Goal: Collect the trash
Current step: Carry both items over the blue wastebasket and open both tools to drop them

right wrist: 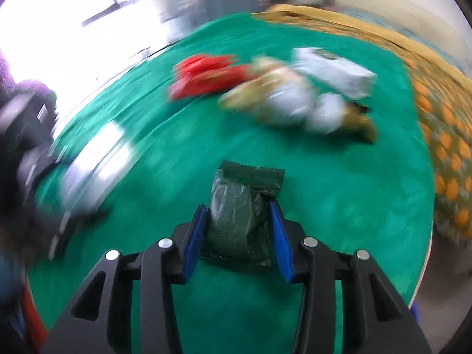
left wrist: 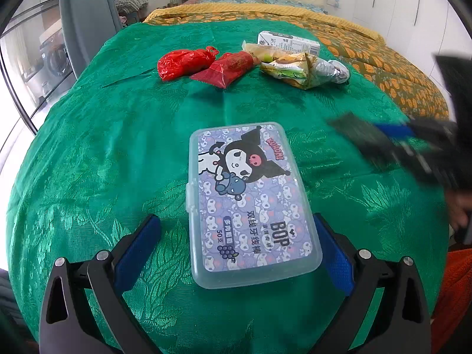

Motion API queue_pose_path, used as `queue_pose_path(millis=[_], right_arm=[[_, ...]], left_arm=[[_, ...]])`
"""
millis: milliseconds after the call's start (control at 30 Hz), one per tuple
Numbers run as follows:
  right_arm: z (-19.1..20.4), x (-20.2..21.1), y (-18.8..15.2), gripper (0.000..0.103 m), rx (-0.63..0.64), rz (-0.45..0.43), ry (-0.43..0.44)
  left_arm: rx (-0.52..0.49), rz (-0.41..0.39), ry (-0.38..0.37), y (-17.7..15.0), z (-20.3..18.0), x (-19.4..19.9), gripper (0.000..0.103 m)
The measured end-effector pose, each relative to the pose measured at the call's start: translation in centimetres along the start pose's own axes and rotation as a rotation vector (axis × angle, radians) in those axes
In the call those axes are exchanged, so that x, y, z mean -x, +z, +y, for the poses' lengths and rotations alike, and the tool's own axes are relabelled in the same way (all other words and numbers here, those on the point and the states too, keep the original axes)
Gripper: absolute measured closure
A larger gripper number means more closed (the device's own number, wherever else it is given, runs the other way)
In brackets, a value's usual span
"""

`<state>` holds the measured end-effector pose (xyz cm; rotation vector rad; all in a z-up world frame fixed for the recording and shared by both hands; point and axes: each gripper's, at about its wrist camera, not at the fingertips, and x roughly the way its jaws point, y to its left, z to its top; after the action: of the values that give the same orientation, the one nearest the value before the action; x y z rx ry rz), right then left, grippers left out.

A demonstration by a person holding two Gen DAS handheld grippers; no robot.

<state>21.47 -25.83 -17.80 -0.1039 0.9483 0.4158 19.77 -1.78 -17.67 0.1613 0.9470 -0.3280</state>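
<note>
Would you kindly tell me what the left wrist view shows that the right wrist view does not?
Only the left wrist view shows the box's cartoon lid sharply, between the open left gripper. Only the right wrist view shows the dark green wrapper pinched in the right gripper. Both share the green cloth, red bags and the wrapper pile.

My left gripper (left wrist: 236, 253) points steeply down, its blue pads spread wide, the right one touching a clear lidded box (left wrist: 250, 203) that sits between them. My right gripper (right wrist: 239, 230) also tilts down, its pads pressed on a dark green wrapper (right wrist: 242, 206). From the left wrist it shows blurred at far right.
</note>
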Motion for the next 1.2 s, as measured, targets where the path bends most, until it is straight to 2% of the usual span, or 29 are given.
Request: queue_pose_path(millis=[33, 100, 133, 167, 367, 433, 467, 500, 533, 567, 700, 767, 867, 1033, 1133, 1200], right_arm=[[0.5, 0.5, -0.6, 0.061, 0.016, 0.007, 0.010], [0.7, 1.6, -1.9, 0.053, 0.005, 0.007, 0.004], [0.7, 1.9, -2.2, 0.034, -0.004, 0.004, -0.008], [0.9, 2.3, -2.6, 0.026, -0.015, -0.005, -0.023], [1.5, 1.9, -2.4, 0.024, -0.142, 0.000, -0.067], [1.7, 1.1, -1.8, 0.027, -0.165, 0.011, -0.096], [1.9, 0.8, -1.6, 0.038, -0.162, 0.024, -0.117], [2.2, 0.6, -1.4, 0.045, -0.147, 0.037, -0.152], [2.4, 0.6, -1.4, 0.062, -0.135, 0.044, -0.181], [2.4, 0.7, -1.3, 0.066, -0.140, 0.044, -0.171], [2.4, 1.8, -2.0, 0.069, -0.137, 0.055, -0.173], [2.1, 2.4, -2.4, 0.069, -0.157, 0.046, -0.155], [1.4, 4.0, -3.2, 0.069, -0.213, 0.011, -0.105], [-0.4, 5.8, -4.8, 0.069, -0.315, -0.037, -0.015], [-2.1, 7.2, -5.9, 0.069, -0.397, -0.071, 0.032], [-3.9, 9.0, -6.6, 0.069, -0.447, -0.102, 0.027]], left_arm=[[0.000, 0.000, 0.000, 0.0, 0.0, 0.0, 0.006], [0.000, 0.000, 0.000, 0.0, 0.0, 0.0, 0.006], [0.000, 0.000, 0.000, 0.0, 0.0, 0.0, 0.006], [0.000, 0.000, 0.000, 0.0, 0.0, 0.0, 0.006], [0.001, 0.000, -0.001, 0.0, 0.0, 0.0, 0.006], [0.005, -0.001, -0.008, 0.0, 0.1, 0.1, 0.006], [0.009, 0.000, -0.014, 0.1, 0.2, 0.2, 0.006], [0.016, 0.006, -0.022, 0.3, 0.3, 0.2, 0.006], [0.024, 0.011, -0.034, 0.4, 0.4, 0.3, 0.006], [0.034, 0.013, -0.055, 0.6, 0.5, 0.5, 0.006], [0.030, 0.018, -0.058, 1.4, -0.1, 1.0, 0.015], [0.027, 0.053, -0.053, 1.5, -0.4, 0.5, 0.031], [0.000, 0.050, -0.004, 1.3, -1.0, 0.5, 0.040], [-0.005, 0.022, -0.039, 0.7, -2.1, 1.4, 0.041], [-0.013, 0.008, -0.110, 0.6, -4.3, 2.4, 0.042], [-0.036, 0.001, -0.151, 0.9, -6.3, 3.0, 0.042]])
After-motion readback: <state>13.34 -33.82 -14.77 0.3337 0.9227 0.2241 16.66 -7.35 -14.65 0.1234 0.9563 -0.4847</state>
